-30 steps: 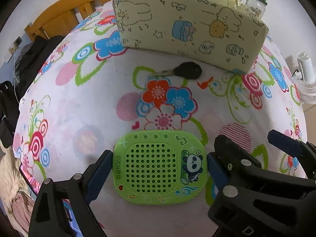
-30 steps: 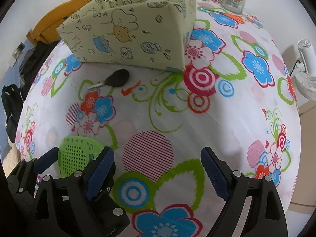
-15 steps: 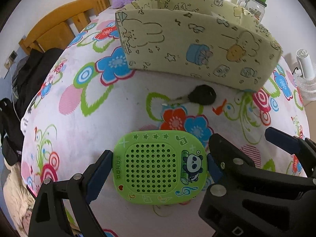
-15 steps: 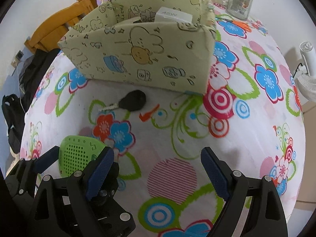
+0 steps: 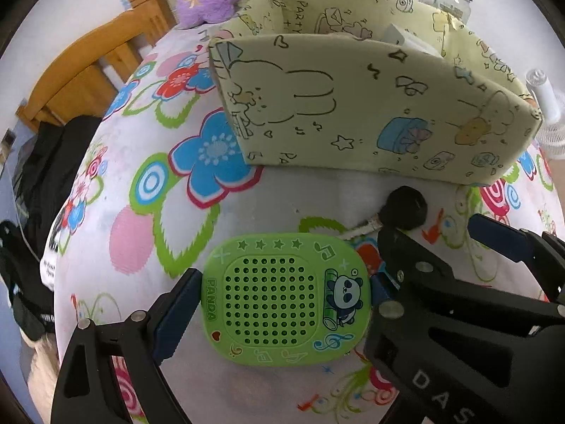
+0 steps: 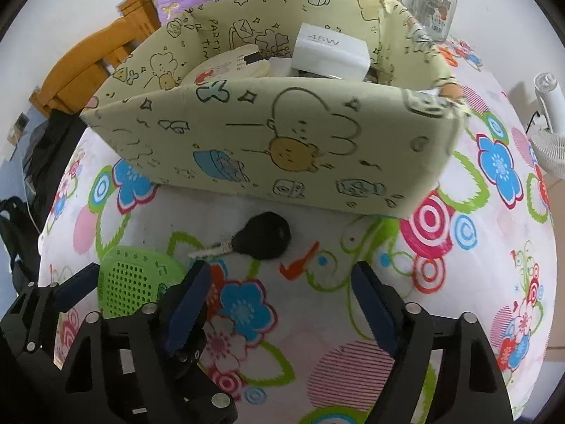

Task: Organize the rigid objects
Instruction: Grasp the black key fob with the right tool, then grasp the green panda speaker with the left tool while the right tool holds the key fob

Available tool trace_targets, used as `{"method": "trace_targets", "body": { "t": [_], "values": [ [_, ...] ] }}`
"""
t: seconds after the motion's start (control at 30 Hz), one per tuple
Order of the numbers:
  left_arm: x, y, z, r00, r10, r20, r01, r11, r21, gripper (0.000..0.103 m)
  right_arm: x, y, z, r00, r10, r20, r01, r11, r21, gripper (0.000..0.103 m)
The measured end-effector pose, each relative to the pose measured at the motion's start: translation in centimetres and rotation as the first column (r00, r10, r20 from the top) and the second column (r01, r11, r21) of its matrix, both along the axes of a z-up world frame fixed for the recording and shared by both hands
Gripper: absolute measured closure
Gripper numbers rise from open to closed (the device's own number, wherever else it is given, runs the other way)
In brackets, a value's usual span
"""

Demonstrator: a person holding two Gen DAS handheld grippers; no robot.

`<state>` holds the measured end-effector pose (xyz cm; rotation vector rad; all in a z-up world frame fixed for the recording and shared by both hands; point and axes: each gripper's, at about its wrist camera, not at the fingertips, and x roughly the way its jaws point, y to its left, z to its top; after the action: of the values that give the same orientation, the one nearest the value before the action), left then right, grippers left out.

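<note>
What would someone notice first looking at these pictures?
The bright green panda speaker, gripped between the left tongs low in the left wrist view. Behind it, the cartoon-print fabric bin sits on the flowered bedsheet, a black key lying just before it.

R gripper (image 6: pixel 282 300) jaws closing, empty, over floral sheet (image 6: pixel 476 265); black key (image 6: pixel 263 236) just ahead, by box (image 6: pixel 282 148).

A bright green speaker (image 5: pixel 286 298) printed with a panda is seen; the key (image 6: pixel 263 236) has a black head, the storage box (image 6: pixel 282 141) is pale yellow with cartoon doodles, the sheet (image 6: pixel 476 247) white with multicoloured flowers
</note>
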<state>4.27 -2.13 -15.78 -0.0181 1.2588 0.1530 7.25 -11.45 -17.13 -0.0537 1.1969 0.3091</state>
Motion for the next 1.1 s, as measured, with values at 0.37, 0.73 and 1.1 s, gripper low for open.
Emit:
{"method": "trace_targets", "body": {
  "t": [0.37,0.73,1.1],
  "values": [
    [1.8,1.6,-1.0,0.995,-0.094,-0.022,0.094,0.996,0.006,0.008,1.6,1.0,-0.5,0.986,-0.166,0.01,0.166,0.986,-0.015,0.041],
    [2.6,3.9,-1.6,0.996,-0.069,-0.048,0.066,0.997,-0.047,0.006,0.9,4.0,-0.5,0.981,-0.185,0.06,0.187,0.982,-0.039,0.067],
    [0.4,2.0,-1.6,0.995,-0.087,-0.05,0.085,0.995,-0.042,0.004,0.8,0.7,-0.5,0.975,-0.221,0.032,0.22,0.975,0.026,0.074]
  ]
}}
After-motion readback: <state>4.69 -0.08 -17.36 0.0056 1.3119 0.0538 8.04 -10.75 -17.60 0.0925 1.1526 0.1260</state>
